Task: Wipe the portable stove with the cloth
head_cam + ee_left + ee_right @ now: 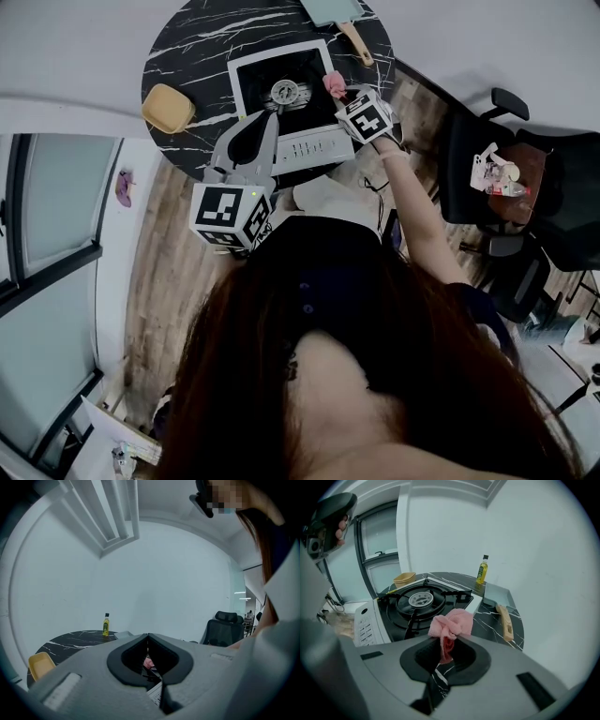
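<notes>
Right gripper (449, 644): jaws clamped on the pink cloth (452, 623), pinched low in a fold, so the bunched bulk stands out past the tips. Judged reason: a soft wad meets the surface rather than the hard jaws. The head view puts the cloth at the right edge of the portable stove (253, 84), at or just above the top; contact cannot be resolved. The burner (421, 599) lies ahead and left of the cloth, and the control panel (365, 623) is on the side facing the person. Left gripper (265, 122): jaws together, nothing between them, held over the stove's front-left with the tips aimed toward the burner. Judged: kept close as a possible brace for the stove body. The stove sits mid-table (187, 47). The yellow dish (167, 108) is off to its left, the square pan with a wooden handle (354, 39) is behind to the right, and the oil bottle (482, 570) is at the far edge. All stand apart from the stove, so wiping strokes should have free run. Wiping judged at its very start.
</notes>
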A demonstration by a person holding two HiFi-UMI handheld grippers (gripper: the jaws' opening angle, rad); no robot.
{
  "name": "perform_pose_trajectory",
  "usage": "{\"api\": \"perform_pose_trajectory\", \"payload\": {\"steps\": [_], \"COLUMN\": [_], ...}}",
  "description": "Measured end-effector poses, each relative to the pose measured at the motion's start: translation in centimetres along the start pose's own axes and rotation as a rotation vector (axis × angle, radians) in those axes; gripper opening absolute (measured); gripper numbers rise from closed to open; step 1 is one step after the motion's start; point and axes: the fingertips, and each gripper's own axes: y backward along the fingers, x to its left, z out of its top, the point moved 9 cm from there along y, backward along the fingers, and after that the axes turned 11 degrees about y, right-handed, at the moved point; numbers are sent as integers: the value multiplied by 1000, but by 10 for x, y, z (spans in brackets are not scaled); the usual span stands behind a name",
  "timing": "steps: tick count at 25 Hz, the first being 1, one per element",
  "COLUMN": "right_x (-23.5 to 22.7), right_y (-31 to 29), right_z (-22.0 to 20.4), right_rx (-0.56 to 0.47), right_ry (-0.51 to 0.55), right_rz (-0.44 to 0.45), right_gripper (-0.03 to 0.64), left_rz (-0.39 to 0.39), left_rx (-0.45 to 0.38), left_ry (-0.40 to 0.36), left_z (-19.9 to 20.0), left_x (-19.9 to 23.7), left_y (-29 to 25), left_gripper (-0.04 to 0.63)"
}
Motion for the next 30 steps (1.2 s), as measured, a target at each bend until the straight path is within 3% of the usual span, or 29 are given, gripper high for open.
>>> {"api": "perform_pose_trajectory", "payload": {"steps": [30], "right_x": [47], "right_y": [37], "right_z": [-28], "right_rx": [59], "right_ry": [-12], "right_rz": [22], "right_gripper": [40], "left_rz": [-47], "left_rx": [-6], "left_ry": [3], "left_z": [-19], "left_x": [-32], "left_y": [38], "left_gripper": [14]}}
